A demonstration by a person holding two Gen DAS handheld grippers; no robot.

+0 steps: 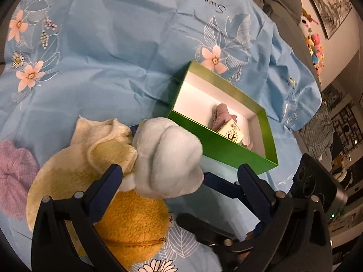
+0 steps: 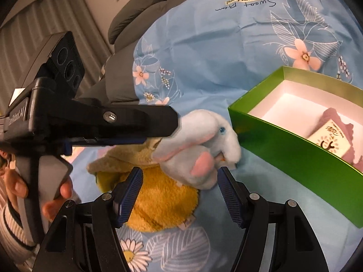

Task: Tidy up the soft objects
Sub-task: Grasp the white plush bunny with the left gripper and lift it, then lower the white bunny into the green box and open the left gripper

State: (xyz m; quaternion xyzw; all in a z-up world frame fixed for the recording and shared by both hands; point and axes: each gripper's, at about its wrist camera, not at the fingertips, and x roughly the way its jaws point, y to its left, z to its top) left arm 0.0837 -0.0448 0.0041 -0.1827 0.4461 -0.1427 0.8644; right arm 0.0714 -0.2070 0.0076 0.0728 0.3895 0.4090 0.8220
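A pale blue plush bunny (image 1: 168, 156) lies on top of a yellow and cream plush toy (image 1: 131, 224), just left of a green box (image 1: 229, 149). My left gripper (image 1: 181, 176) is open with its jaws on either side of the bunny. My right gripper (image 2: 179, 179) is open too, its fingers straddling the bunny (image 2: 204, 140) from the near side. The yellow plush (image 2: 163, 201) sits below it. Inside the green box (image 2: 295, 151) lie a pink soft item (image 1: 221, 115) and a small printed cube (image 1: 231, 133). A purple fluffy item (image 1: 15, 176) lies at the far left.
A light blue flowered sheet (image 1: 109, 52) covers the surface. Grey sofa cushions (image 2: 140, 11) stand behind it. Plush toys (image 1: 314, 43) hang by a wall with framed pictures. The left gripper's body (image 2: 90, 117) reaches across the right wrist view.
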